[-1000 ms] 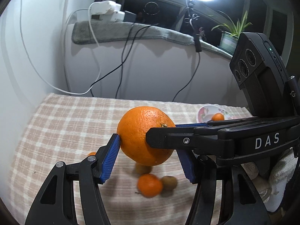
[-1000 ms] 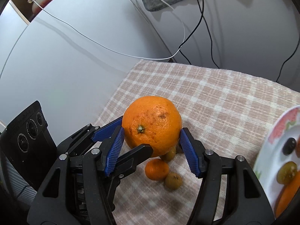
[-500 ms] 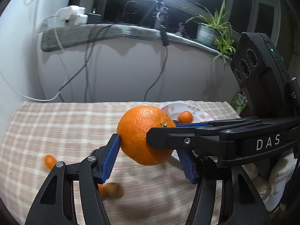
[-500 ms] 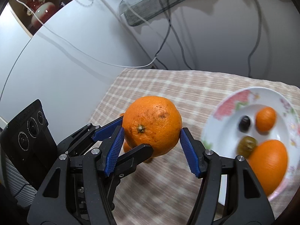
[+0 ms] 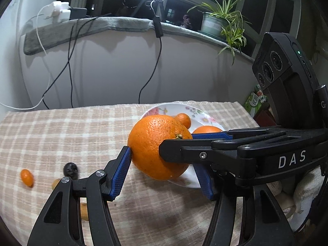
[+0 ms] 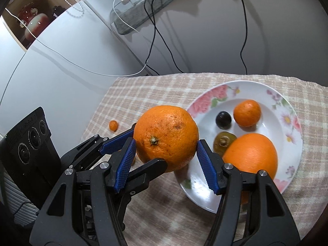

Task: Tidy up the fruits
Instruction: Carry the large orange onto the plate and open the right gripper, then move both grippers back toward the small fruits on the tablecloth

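Held aloft near the plate: a firm, weighty-looking orange, left gripper and right gripper both clamped across its slick-skinned middle.

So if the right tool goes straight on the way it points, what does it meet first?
The right tool is shut on the big orange, which would travel with it. Past that, probably the near rim of the flowered plate, though depth is unclear in the fisheye view.
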The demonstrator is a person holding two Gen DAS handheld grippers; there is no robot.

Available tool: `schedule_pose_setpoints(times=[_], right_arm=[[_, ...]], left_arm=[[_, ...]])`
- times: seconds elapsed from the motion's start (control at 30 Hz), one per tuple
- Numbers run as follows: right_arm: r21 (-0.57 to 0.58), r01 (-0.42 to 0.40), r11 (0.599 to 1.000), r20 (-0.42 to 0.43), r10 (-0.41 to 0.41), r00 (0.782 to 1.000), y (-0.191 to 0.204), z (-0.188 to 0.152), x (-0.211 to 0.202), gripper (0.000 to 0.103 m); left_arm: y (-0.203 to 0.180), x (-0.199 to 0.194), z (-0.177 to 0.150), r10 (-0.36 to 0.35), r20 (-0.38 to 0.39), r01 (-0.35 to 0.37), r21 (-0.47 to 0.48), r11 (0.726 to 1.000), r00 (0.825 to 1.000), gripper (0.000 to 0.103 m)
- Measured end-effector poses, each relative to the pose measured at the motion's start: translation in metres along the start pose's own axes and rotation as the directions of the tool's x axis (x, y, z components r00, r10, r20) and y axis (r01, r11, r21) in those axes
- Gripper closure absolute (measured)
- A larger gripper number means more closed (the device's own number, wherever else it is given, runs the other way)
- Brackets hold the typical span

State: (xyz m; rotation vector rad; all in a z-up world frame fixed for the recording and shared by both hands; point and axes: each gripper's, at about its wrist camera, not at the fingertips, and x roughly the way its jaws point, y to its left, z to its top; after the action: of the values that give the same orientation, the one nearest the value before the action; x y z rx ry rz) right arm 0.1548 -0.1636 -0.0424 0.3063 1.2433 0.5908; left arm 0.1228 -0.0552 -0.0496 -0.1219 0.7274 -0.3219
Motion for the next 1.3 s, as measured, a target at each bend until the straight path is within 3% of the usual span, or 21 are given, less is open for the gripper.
schedule_pose_setpoints(times=[0.57, 1.3], right_arm=[[-0.038, 0.054, 0.998, 0.019, -0.054, 0.998, -0.001, 0.0, -0.007, 0.039], [-0.066, 0.084, 0.994, 0.114, -0.076, 0.991, 0.009, -0.009, -0.032, 0.039]], left_arm=[[-0.001, 0.011, 0.0, -0.024, -0.026, 0.024, -0.006, 1.0, 0.999, 0.043], [0.004, -0.02, -0.011, -0.005, 0.005, 0.005, 0.022, 1.0, 1.0, 0.043]])
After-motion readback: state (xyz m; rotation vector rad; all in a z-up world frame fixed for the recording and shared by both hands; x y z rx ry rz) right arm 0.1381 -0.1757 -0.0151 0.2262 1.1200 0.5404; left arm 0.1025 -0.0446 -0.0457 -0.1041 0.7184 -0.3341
